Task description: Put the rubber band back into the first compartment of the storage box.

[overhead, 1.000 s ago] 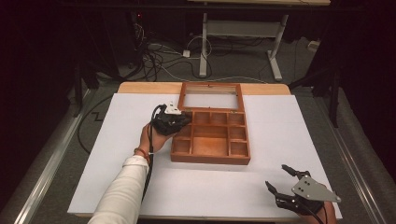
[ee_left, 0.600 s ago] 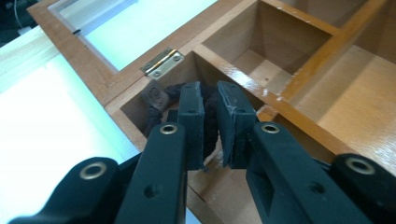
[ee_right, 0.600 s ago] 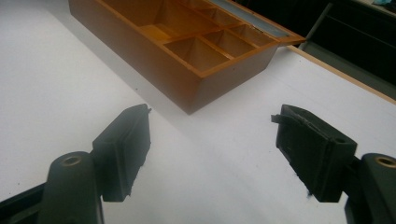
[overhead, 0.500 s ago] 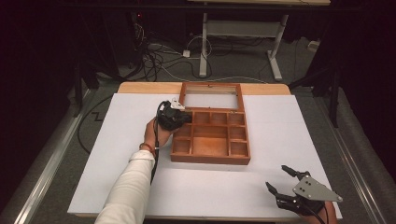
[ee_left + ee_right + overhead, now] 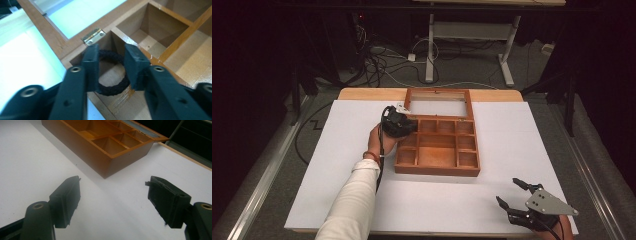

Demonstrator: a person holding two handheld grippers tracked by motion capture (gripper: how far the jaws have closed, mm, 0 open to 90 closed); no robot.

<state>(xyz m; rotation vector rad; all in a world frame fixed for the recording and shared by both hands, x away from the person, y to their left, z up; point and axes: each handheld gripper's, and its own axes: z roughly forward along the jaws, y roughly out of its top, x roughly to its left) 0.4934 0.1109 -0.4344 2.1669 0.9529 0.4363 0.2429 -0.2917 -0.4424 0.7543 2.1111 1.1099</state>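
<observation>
A wooden box (image 5: 437,170) with several compartments lies in the middle of the white table, its glass lid (image 5: 438,93) folded flat behind it. My left gripper (image 5: 404,125) hangs over the box's far-left compartment. In the left gripper view a black braided ring (image 5: 112,87) lies in that compartment below a brass hinge (image 5: 93,36). The left gripper (image 5: 111,53) has just been opening its jaws; they stand on either side of the ring without pressing on it. My right gripper (image 5: 507,191) rests open near the front right edge, nothing between its jaws (image 5: 112,185).
The box's other compartments (image 5: 110,143) look bare. White table surface (image 5: 337,150) spreads to the left and right of the box. Cables and a desk frame (image 5: 467,55) lie on the floor beyond the far edge.
My left hand has edged slightly farther up along the box's left side toward its far corner. The right gripper has kept still.
</observation>
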